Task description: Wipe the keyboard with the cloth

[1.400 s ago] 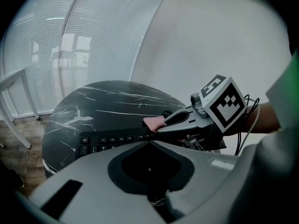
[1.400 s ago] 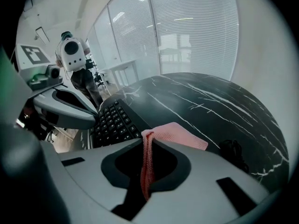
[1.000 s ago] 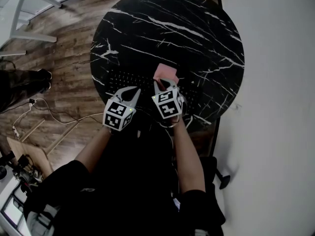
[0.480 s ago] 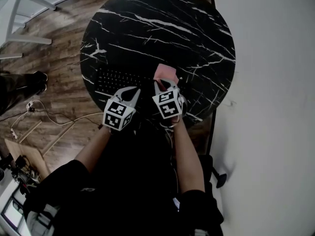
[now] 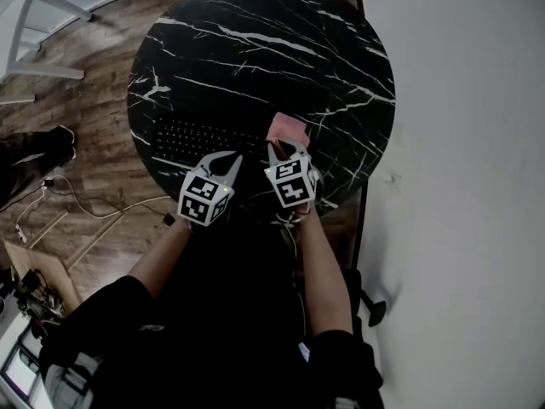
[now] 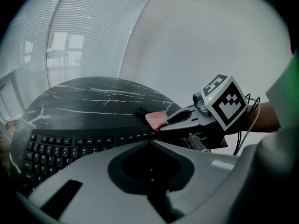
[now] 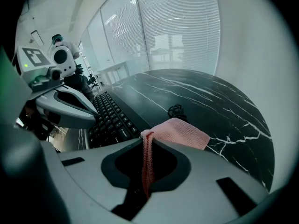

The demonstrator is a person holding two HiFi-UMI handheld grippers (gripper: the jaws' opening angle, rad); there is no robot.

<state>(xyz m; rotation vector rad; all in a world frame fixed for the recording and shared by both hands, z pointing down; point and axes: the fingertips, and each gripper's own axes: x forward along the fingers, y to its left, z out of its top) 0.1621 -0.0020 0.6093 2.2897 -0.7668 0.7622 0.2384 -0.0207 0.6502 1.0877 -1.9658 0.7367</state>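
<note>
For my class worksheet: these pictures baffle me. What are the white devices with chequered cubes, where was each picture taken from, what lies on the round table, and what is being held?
There is no robot: a person holds a two-jaw gripper in each hand, and the cubes are part of them. One picture comes from a camera on the person's head, looking down; the other two come from cameras riding on each gripper, looking along its jaws. On the black marble table lies a black keyboard. The right gripper is shut on a pink cloth near the keyboard; the left gripper is shut and empty.
</note>
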